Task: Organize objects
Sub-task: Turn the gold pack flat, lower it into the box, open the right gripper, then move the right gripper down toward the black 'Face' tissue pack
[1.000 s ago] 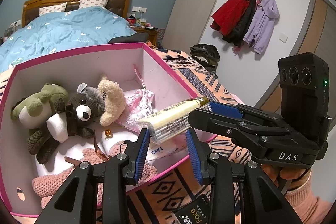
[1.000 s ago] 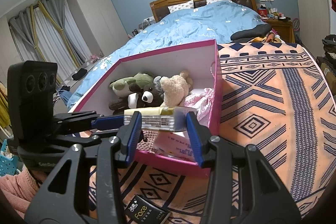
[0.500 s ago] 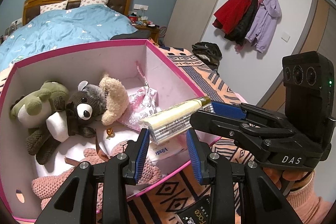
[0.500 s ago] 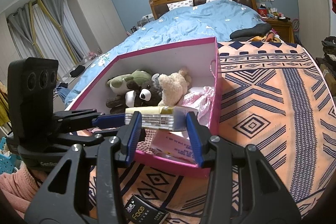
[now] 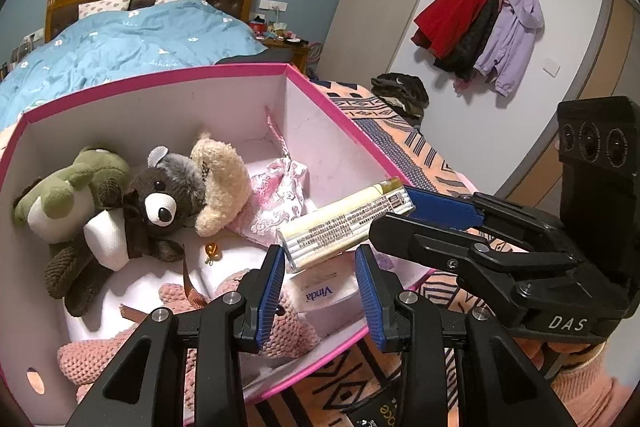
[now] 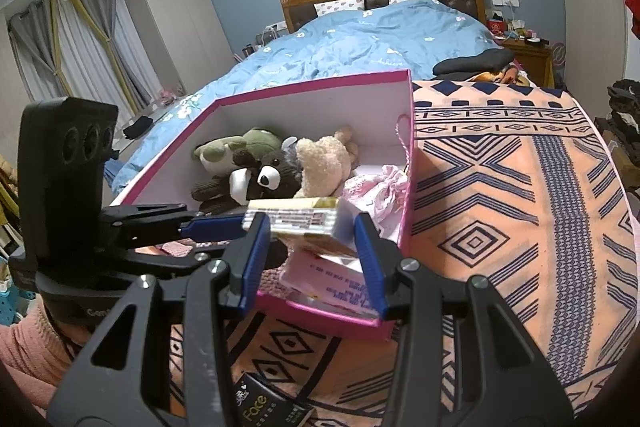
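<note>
Bedroom, over pink box (image 5: 320, 135): my left gripper (image 5: 319, 261) clenches pale-yellow pack (image 5: 340, 223); right gripper (image 6: 311, 239) hold unclear, so pack cd slip outside rim.

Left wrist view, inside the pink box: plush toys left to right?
Green plush → dark bear → cream plush → pink pouch.

Both black plastic grippers (image 5: 320, 287) (image 6: 310, 259) are showing ribbed blue fingers (image 5: 272, 287), silver screws and white lettering; fuzzy pink knit sleeves (image 5: 580, 391) are covering the wrists.
</note>
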The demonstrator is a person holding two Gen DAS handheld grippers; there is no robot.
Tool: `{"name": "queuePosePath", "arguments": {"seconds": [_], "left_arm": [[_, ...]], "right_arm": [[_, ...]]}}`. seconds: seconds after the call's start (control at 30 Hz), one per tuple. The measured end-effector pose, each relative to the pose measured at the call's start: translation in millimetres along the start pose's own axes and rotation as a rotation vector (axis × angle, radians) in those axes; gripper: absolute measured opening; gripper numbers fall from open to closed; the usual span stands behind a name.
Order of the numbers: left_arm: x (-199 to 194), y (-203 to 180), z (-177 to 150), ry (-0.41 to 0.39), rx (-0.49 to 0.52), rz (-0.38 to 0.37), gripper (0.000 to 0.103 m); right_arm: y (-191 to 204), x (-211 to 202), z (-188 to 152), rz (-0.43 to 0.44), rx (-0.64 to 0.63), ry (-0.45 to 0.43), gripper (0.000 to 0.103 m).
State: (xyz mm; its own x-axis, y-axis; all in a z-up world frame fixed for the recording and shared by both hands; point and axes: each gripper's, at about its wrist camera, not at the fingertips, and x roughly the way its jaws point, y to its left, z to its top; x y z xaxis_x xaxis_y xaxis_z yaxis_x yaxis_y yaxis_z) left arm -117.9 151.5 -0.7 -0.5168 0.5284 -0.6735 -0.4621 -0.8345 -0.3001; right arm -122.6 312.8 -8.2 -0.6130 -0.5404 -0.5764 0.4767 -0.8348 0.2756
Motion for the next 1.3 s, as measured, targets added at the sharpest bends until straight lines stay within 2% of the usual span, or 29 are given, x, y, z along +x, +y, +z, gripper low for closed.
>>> {"name": "queuePosePath", "arguments": {"seconds": [0.17, 0.47, 0.67, 0.77, 0.93, 1.03, 1.17, 1.3], "left_arm": [[2, 3, 0, 0.003, -0.015, -0.005, 0.04], [-10, 1, -7, -0.037, -0.003, 0.017, 0.054], [-44, -21, -18, -0.114, 0.085, 0.031, 0.074], [-67, -32, -24, -0.166, 0.135, 0.025, 0.077], [-98, -41, -42, -0.219, 0.157, -0.016, 0.08], [-102, -42, -57, -0.215, 0.147, -0.02, 0.08], [-89, -45, -80, -0.157, 0.146, -0.01, 0.08], [-70, -47, -98, -0.093, 0.12, -0.034, 0.08]], "right_arm": [[-1, -4, -2, -0.005, 0.015, -0.022, 0.047], [-5, -20, -8, 0.015, 0.043, -0.055, 0.047], [2, -43, -18, 0.063, 0.028, -0.094, 0.048], [7, -57, -25, 0.091, 0.01, -0.112, 0.049], [12, -73, -42, 0.116, -0.01, -0.109, 0.055], [13, -73, -58, 0.127, 0.002, -0.074, 0.055], [12, -61, -85, 0.136, 0.031, 0.004, 0.055], [8, -49, -108, 0.14, 0.074, 0.065, 0.055]]}}
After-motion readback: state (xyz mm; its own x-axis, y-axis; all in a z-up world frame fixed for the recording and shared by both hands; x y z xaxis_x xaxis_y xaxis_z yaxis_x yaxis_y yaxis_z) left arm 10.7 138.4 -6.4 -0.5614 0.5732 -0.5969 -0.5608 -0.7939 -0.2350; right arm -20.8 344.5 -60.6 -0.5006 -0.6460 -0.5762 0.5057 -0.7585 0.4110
